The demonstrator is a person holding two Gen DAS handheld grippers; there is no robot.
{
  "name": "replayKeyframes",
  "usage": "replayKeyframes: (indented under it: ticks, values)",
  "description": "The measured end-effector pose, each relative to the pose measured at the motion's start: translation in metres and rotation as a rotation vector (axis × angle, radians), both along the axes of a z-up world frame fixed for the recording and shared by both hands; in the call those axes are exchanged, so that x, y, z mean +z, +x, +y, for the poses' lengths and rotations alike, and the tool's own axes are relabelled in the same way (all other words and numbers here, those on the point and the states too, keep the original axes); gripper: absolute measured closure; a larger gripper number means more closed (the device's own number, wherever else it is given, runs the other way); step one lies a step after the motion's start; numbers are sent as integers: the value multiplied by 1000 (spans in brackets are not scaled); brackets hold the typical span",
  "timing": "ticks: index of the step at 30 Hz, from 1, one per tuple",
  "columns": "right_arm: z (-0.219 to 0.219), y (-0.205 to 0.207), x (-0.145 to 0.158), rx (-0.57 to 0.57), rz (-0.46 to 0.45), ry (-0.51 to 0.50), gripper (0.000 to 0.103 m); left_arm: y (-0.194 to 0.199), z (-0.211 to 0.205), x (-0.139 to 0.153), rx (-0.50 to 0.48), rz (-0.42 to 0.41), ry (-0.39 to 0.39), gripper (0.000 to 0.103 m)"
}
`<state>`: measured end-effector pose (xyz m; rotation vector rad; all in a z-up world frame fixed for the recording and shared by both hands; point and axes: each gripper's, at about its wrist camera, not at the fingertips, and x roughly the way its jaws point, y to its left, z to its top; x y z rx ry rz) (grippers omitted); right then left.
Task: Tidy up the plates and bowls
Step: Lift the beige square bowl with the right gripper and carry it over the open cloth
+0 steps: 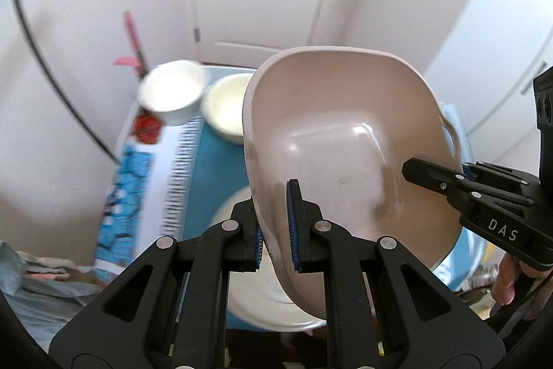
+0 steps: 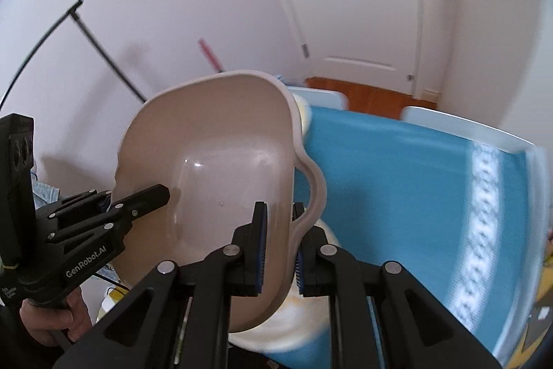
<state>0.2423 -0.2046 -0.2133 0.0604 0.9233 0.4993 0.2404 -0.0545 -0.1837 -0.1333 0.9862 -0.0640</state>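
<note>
Tilting basin [image 1: 331, 140] (beige) clamped between 2 hand-held grippers.

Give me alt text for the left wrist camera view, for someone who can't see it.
The left tool and the right tool clamp opposite rims of a tilted beige basin above a blue table. Behind it sit two white bowls, and a white plate lies underneath.

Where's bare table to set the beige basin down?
Free: the blue tablecloth right of the beige basin, out to the white patterned stripe. Crowded: the far left corner, with two white bowls, and right under the basin, a cream plate. Both the left gripper and right gripper clamp its rim.
</note>
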Motion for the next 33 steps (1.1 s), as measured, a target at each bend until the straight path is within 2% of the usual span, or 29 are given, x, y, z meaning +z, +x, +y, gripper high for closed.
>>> replayKeyframes:
  ticks: [4,9,14,19,23,28,33]
  values:
    - [-62,-18,11,-83,-20,8,90,1,-55,4,-80,-4,-18,93]
    - [-128,-35,11,-175,-17,-3,90,0,-123,-11,-168,21,-40,93]
    - [-187,-42,-11,-275,40,-20,90,11,-181,-41,-252,100,-70,93]
    - [-230,-44,-45,-343,109,-24,90,21,-225,-78,-309,164,-59,93]
    - [-252,-39,-73,-370,151,-7,90,25,-242,-103,-323,193,-50,93]
    - [-253,-28,-99,-363,158,-8,90,32,-243,-136,-327,222,-30,93]
    - [-257,-30,-114,-367,155,-7,90,30,-248,-147,-343,229,-20,93]
